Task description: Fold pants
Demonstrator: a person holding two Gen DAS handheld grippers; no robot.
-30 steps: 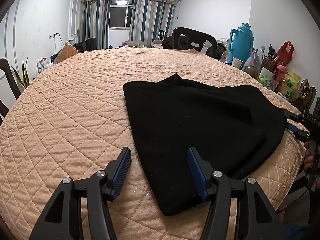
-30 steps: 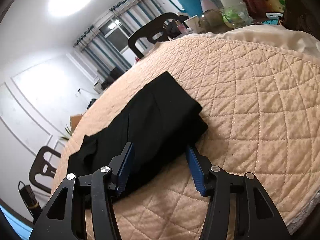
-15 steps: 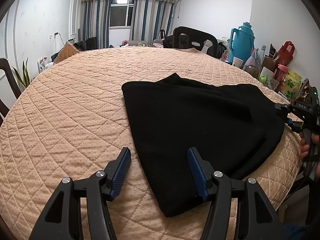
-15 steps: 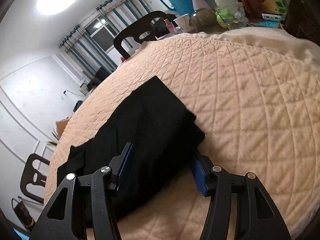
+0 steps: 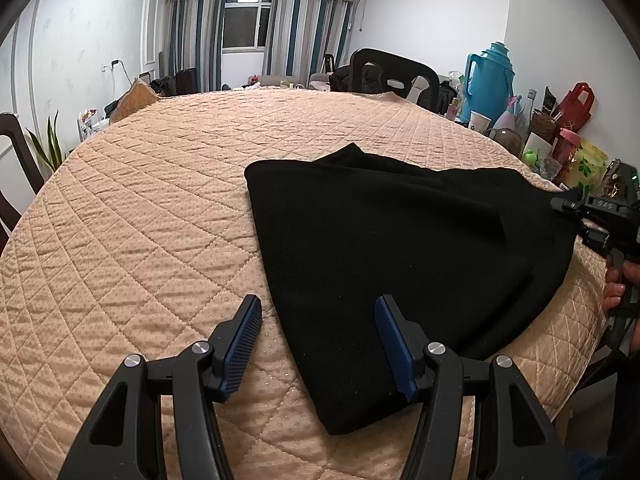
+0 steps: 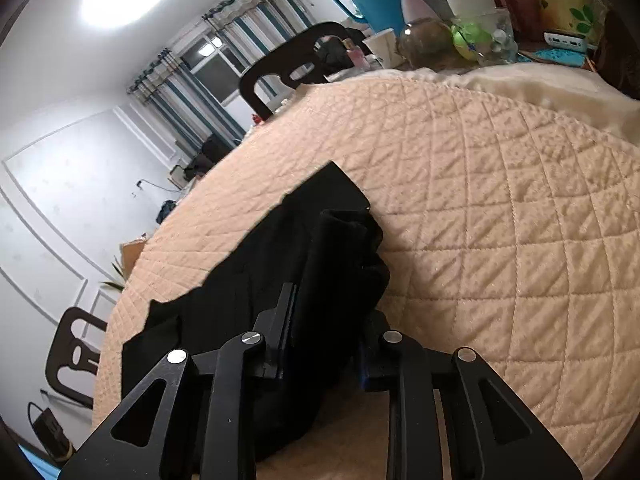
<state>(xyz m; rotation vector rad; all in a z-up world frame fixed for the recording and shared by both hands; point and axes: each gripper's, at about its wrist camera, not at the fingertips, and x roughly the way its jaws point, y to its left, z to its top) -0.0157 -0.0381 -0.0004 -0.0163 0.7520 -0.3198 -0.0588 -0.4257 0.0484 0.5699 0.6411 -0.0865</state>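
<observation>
A: How do the pants (image 5: pixel 392 248) look?

B: They are plain black, of a soft matte cloth, and folded over into a wide shape like a triangle. One narrow corner points toward the left gripper (image 5: pixel 318 344), the broad part spreads to the right. In the right wrist view the cloth is bunched up with some thick folds near the right gripper (image 6: pixel 324 340).

A: Where do they lie?

B: On the desk, on its peach quilted cover (image 5: pixel 140 220), in the near right part. The right end is lifted a little from the cover.

A: And the jaws?

B: The left jaws stand about half open and hold nothing. The near corner of the pants lies between their blue pads (image 5: pixel 242 344), but the pads do not touch it. The right jaws are closing, with a thick fold of the cloth between them, and the pads already press on it. In the left wrist view a hand (image 5: pixel 618 280) holds this gripper at the right edge.

A: How many of each thing?

B: One pair of pants, two grippers, one desk. Behind the desk I count one blue thermos jug (image 5: pixel 490 80), one white paper cup (image 5: pixel 479 122), one red bag (image 5: pixel 574 106) and one dark chair (image 5: pixel 394 76). At the left edge another dark chair (image 5: pixel 10 160) shows partly.
</observation>
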